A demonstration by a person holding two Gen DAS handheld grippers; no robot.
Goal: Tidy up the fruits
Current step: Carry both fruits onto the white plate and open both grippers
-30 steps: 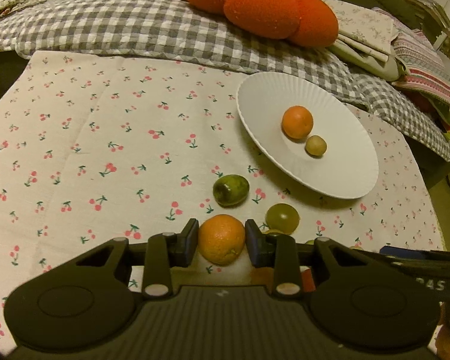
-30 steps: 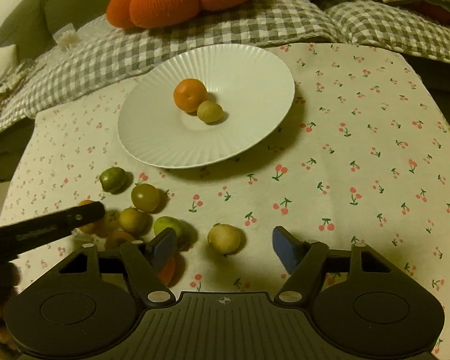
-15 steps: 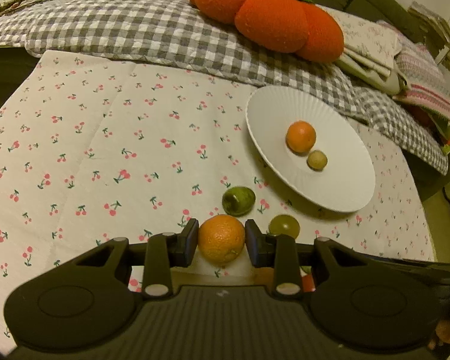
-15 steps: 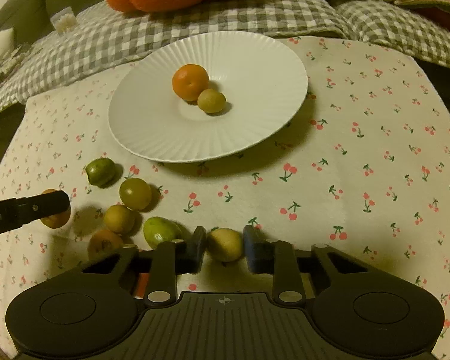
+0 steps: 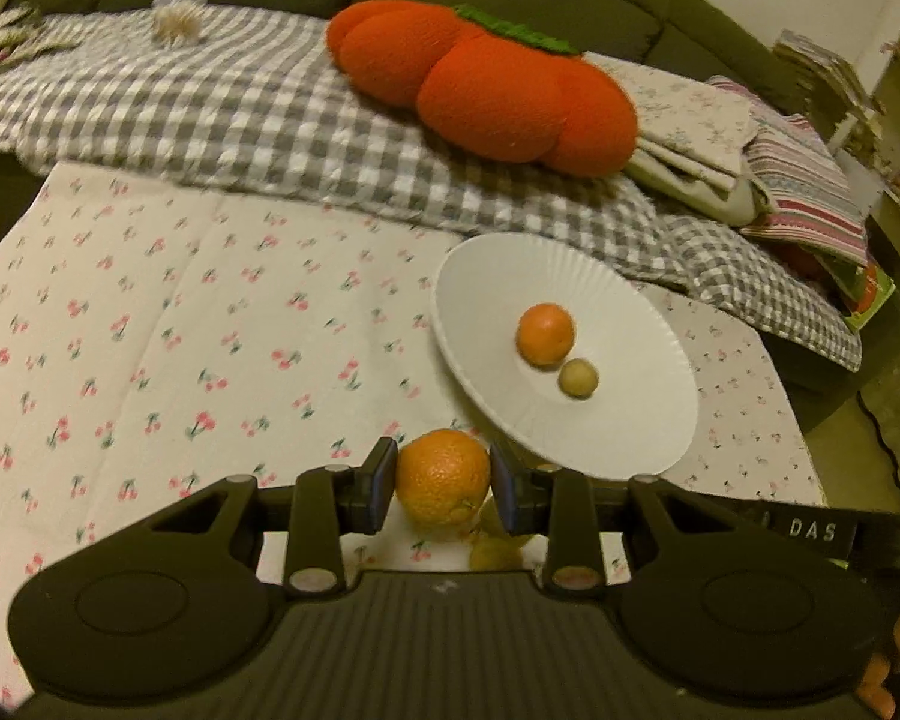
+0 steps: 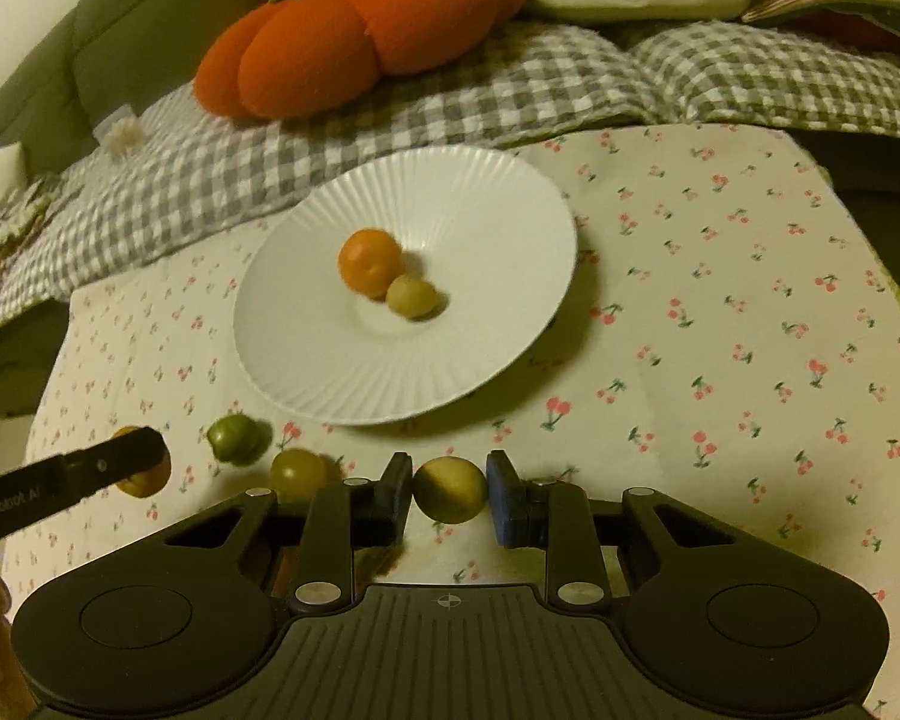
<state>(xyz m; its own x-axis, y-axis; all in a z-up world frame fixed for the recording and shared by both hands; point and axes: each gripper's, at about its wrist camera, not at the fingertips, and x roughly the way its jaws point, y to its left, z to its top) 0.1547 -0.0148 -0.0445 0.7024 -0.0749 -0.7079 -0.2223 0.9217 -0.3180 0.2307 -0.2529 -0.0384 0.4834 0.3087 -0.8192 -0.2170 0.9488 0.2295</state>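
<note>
Cherry-print cloth (image 5: 150, 330) covers worktop, sofa behind. Left tool (image 5: 443, 487) pinches large orange (image 5: 443, 483), raised just left of white plate (image 5: 642, 420). Plate holds small orange (image 6: 369, 261), yellow-green fruit (image 6: 413, 297). Right tool (image 6: 450, 495) clamps yellowish fruit (image 6: 450, 489) near plate's front rim.

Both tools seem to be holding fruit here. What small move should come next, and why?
Probably carry both forward over the white plate and release. The left tool is shut on the orange, the right tool on the yellow-green fruit, and neither is over the plate yet, where a small orange and another fruit already sit.
</note>
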